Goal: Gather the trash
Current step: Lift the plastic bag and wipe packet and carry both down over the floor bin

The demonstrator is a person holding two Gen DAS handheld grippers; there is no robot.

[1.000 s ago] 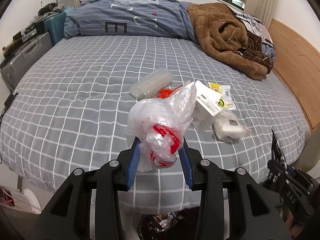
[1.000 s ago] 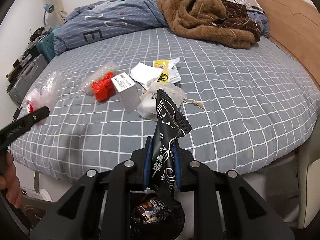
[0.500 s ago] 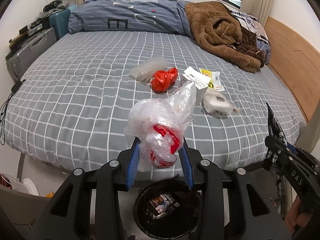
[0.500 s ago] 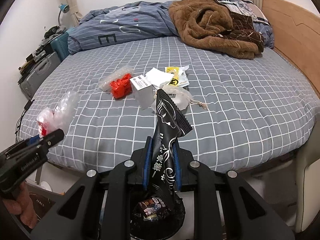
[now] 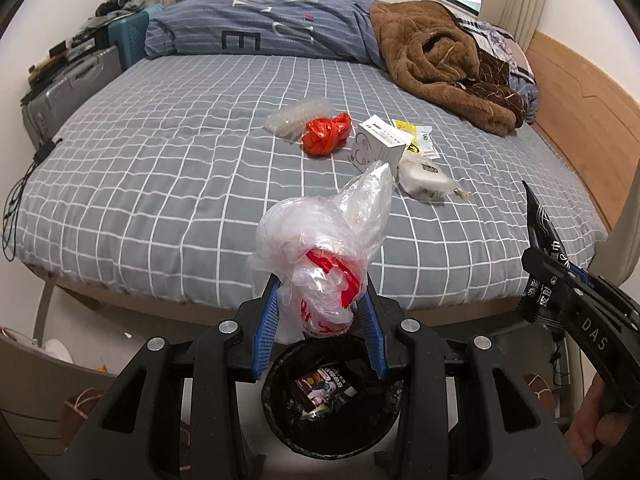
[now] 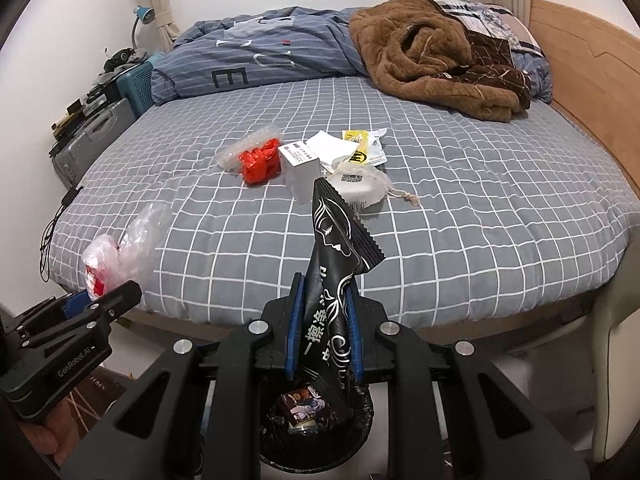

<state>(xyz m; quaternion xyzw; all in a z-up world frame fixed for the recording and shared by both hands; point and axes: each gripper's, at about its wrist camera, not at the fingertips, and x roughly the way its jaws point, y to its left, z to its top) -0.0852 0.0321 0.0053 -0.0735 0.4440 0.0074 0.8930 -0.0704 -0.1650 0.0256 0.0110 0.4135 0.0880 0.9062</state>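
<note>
The left black plastic two-finger tool (image 5: 320, 322) has blue ribbed pads (image 5: 264, 326) and round silver screws on its angular arms. The right black tool (image 6: 322, 330) matches it (white "DAS" lettering shows on its side), its pads blue too.

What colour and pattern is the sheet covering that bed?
The flat bed sheet is grey with a thin white grid of squares, clearest in the right wrist view.

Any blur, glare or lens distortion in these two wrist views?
Left wrist: sharp, even indoor light, strong fisheye bending the bed edge, dark corner vignette. Right wrist: equally sharp, same curvature; slight sheen on the black wrapper, no blown glare.
</note>
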